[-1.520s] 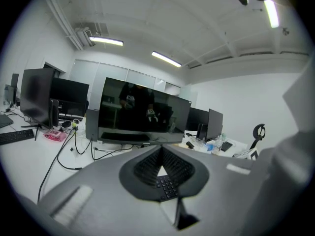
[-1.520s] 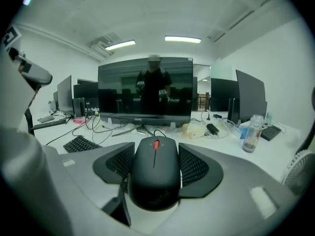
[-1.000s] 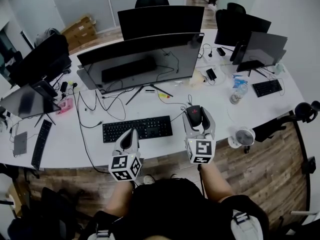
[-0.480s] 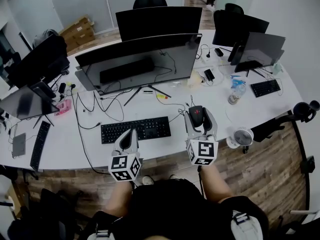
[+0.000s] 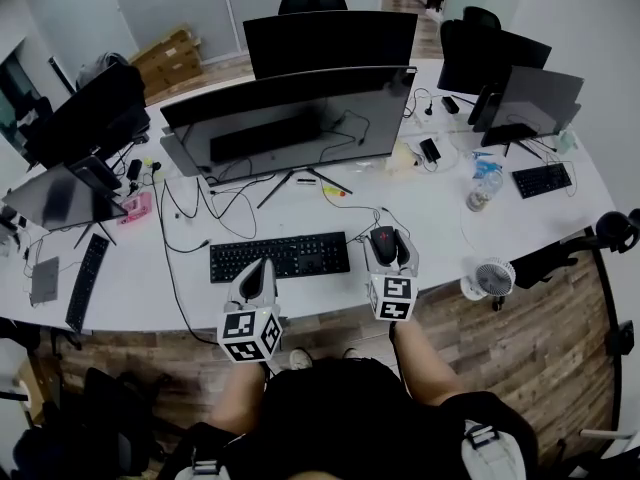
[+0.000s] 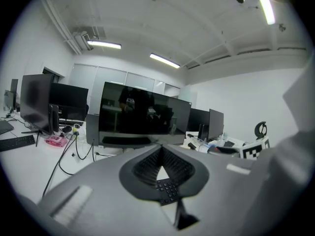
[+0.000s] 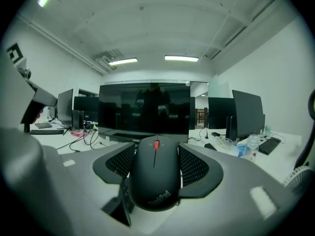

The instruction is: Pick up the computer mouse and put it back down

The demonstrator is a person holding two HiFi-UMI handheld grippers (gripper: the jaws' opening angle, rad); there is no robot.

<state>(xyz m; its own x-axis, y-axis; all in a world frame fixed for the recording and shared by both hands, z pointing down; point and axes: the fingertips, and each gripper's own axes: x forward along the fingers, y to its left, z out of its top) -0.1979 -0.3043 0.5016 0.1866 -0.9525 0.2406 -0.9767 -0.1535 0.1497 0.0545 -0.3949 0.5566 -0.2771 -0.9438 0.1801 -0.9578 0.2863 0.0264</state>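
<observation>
We see a mouse (image 7: 155, 176) of matt black plastic, its wheel (image 7: 156, 144) a shinier red. The right gripper (image 5: 388, 240) has a matt grey plastic shell and dark ribbed pads (image 7: 196, 166). The monitor (image 5: 290, 118) is glossy; the desk (image 5: 150, 288) is smooth white; the floor (image 5: 540, 328) is wood planks.

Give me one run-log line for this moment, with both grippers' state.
left gripper: shut, empty | right gripper: shut on mouse | mouse: right of keyboard, desk contact unclear
</observation>
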